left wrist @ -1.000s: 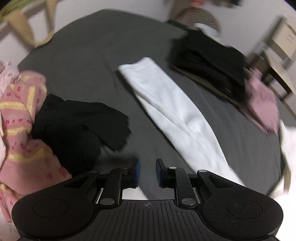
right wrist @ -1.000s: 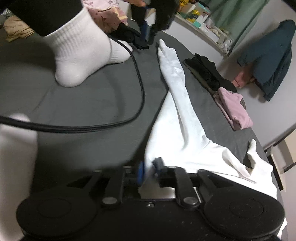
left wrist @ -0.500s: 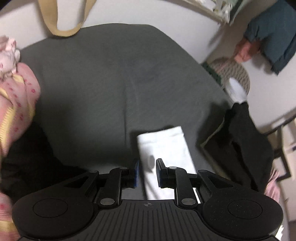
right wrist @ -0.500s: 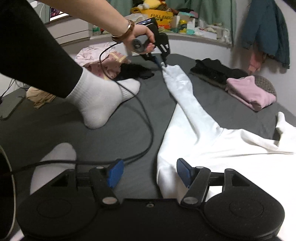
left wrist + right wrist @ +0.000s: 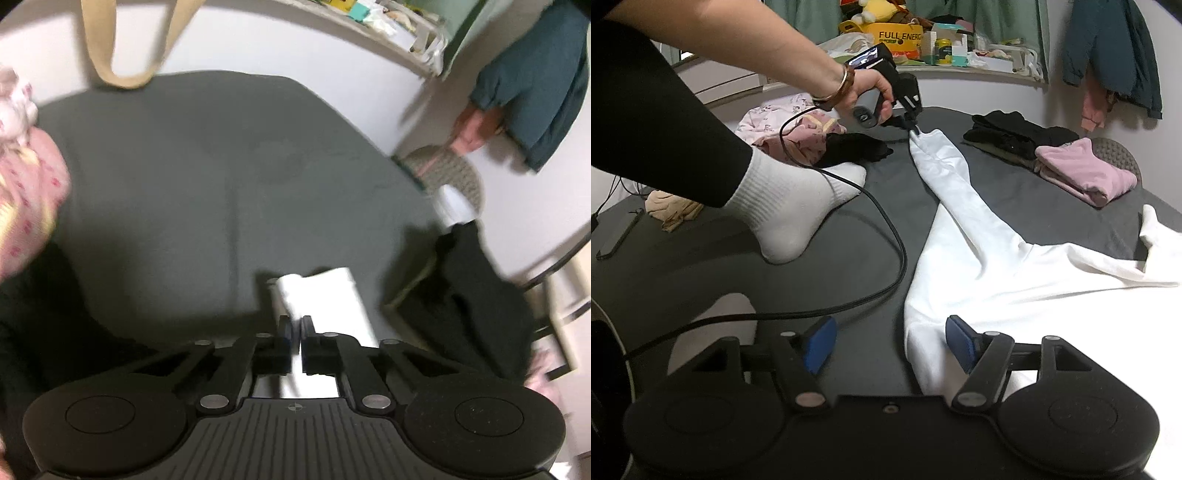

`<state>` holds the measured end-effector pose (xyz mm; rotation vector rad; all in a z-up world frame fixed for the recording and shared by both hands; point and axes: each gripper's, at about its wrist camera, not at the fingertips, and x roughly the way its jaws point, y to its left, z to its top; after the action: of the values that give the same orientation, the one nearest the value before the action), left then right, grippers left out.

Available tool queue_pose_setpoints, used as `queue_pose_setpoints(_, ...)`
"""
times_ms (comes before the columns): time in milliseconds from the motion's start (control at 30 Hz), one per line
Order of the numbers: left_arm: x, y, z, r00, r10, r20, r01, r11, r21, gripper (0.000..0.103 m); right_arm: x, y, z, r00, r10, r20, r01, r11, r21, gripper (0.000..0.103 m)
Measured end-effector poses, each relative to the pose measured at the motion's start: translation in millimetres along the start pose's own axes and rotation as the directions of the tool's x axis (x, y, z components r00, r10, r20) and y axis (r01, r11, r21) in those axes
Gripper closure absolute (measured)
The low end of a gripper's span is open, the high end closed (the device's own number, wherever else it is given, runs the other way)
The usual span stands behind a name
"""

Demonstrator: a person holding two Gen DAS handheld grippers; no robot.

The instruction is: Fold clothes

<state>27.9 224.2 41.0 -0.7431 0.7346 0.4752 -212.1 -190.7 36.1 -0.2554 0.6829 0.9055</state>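
A long white garment [image 5: 975,251] lies stretched across the dark grey bed [image 5: 871,206]. Its far end is a narrow cuff [image 5: 321,295], and my left gripper [image 5: 296,328] is shut on that cuff, lifting it slightly off the bed. In the right wrist view the same left gripper [image 5: 913,127] shows in a person's hand at the far tip of the white cloth. My right gripper [image 5: 890,341] stands open low over the bed, its blue pads [image 5: 960,341] on either side of the garment's near edge without pinching it.
A person's white-socked foot [image 5: 790,206] and a black cable [image 5: 886,258] lie left of the garment. Folded black [image 5: 1015,133] and pink clothes [image 5: 1086,173] sit far right. A pink patterned pile [image 5: 798,133] with a black item [image 5: 857,151] sits far left.
My left gripper swung to the white cuff and shut on it. My right gripper let go of the garment's near edge and opened wide.
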Motion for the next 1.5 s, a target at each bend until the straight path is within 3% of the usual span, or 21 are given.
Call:
queue_pose_setpoints(233, -24, -13, 8, 0.993, -0.074, 0.09, 0.081, 0.994, -0.075, 0.101, -1, -1, 0, 1.0, -0.002, 0.005, 0.002, 1.0, 0.002, 0.034)
queue_pose_setpoints(400, -65, -16, -5, 0.972, -0.128, 0.199, 0.161, 0.974, -0.158, 0.101, -4, -4, 6, 1.0, 0.009, 0.027, -0.01, 0.999, 0.032, 0.035)
queue_pose_setpoints(567, -107, -20, -33, 0.948, -0.088, 0.306, 0.171, 0.952, -0.256, 0.101, -14, -5, 3, 0.998, 0.012, 0.065, -0.015, 0.999, 0.05, 0.034)
queue_pose_setpoints(700, -131, -32, -46, 0.937, -0.001, 0.348, 0.123, 0.937, -0.328, 0.101, -23, -3, 0, 0.997, 0.006, 0.079, -0.01, 0.998, 0.055, 0.034)
queue_pose_setpoints(833, -110, -44, -38, 0.952, 0.014, 0.305, 0.125, 0.893, -0.432, 0.101, -26, -3, 1, 0.996, 0.0, 0.094, -0.003, 0.999, 0.038, 0.031)
queue_pose_setpoints(967, -67, -60, -20, 0.949, 0.056, 0.31, 0.104, 0.874, -0.475, 0.101, -18, -8, -3, 0.998, -0.016, 0.067, 0.013, 0.999, 0.041, 0.03)
queue_pose_setpoints(1200, 30, -104, -5, 0.968, 0.1, 0.231, -0.008, 0.929, -0.37, 0.101, -5, -23, -6, 1.0, 0.003, 0.022, -0.005, 0.996, 0.093, 0.03)
queue_pose_setpoints(1300, 62, -111, -7, 0.978, 0.089, 0.189, -0.023, 0.945, -0.327, 0.1, -5, -25, -7, 1.0, 0.019, 0.022, -0.021, 0.994, 0.109, 0.03)
queue_pose_setpoints(1500, 81, -110, 1, 0.988, 0.043, 0.147, -0.002, 0.964, -0.266, 0.095, -5, -28, -8, 0.999, 0.047, 0.021, -0.049, 0.989, 0.136, 0.03)
